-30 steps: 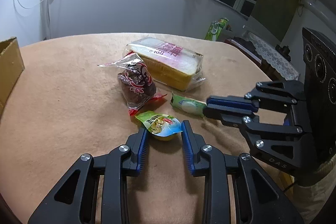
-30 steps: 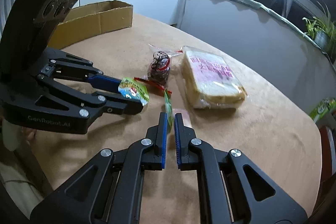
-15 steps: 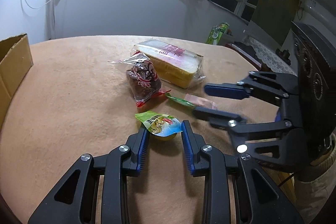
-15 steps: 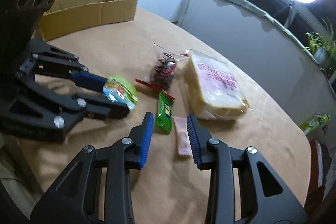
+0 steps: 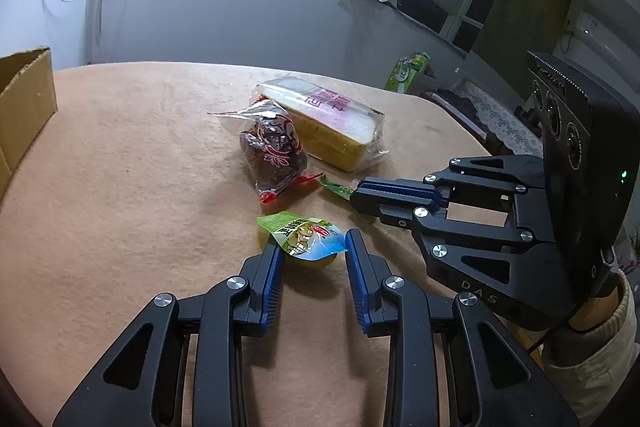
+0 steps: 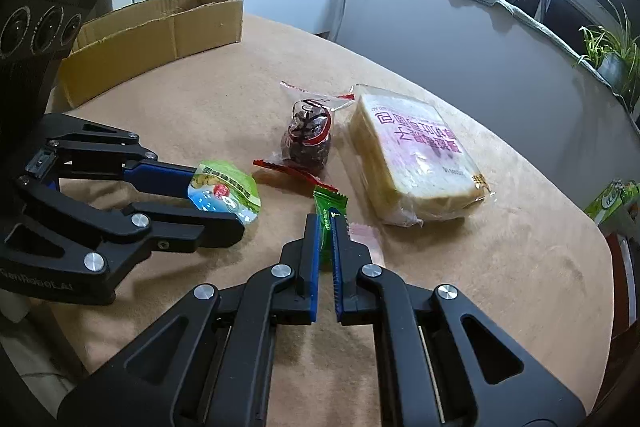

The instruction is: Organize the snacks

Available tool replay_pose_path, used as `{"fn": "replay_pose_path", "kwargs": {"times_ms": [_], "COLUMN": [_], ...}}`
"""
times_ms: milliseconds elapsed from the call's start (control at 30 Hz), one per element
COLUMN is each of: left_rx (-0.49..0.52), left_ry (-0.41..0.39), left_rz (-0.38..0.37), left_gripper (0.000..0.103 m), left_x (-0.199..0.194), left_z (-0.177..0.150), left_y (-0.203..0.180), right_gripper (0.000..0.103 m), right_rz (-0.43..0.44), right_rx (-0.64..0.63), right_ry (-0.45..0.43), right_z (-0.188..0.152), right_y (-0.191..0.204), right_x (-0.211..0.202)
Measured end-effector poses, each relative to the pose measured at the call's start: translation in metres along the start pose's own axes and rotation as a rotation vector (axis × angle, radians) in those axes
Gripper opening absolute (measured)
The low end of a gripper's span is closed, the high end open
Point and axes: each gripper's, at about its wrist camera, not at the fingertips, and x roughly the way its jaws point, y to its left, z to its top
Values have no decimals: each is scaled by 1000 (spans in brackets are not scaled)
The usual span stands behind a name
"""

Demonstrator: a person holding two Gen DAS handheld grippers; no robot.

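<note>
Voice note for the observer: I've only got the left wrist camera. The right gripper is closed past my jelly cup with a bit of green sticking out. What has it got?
Observer: The right gripper is shut on a slim green candy packet, which is pinched on edge between its pads.
Operator: Is anything else lying next to it?
Observer: Yes, a small pink packet lies flat on the cloth beside that gripper's right finger, short of the bread bag.
Operator: I only see a corner of the box. What's it like?
Observer: The cardboard box is long, low and open at the top. It sits at the table's far left edge.
</note>
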Motion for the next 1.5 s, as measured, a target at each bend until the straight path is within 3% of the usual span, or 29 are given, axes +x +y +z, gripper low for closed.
{"fn": "replay_pose_path", "kwargs": {"times_ms": [100,267,433,633,933,1167,1333,1500], "left_rx": [5,-23,-42,-140,-205,-229,-244,-210], "left_ry": [6,-8,-8,5,-13,-18,-65,-145], "left_rz": [-10,-43,-76,-158,-240,-262,-265,-194], "left_gripper": [29,29,29,29,29,29,29,29], "left_x": [2,0,0,2,-2,-3,-15,-42], "left_z": [0,2,2,5,4,5,2,0], "left_y": [-1,5,9,29,39,44,53,55], "right_gripper": [5,5,5,4,4,4,4,4], "right_rz": [-13,-113,-108,-65,-95,-106,-90,-37], "right_rx": [-41,-128,-14,131,155,137,163,261], "right_ry": [30,69,106,133,141,112,42,-64], "right_z": [1,8,17,23,22,16,9,5], "right_y": [9,28,21,8,8,18,24,24], "right_x": [7,16,21,21,20,11,-4,-26]}}
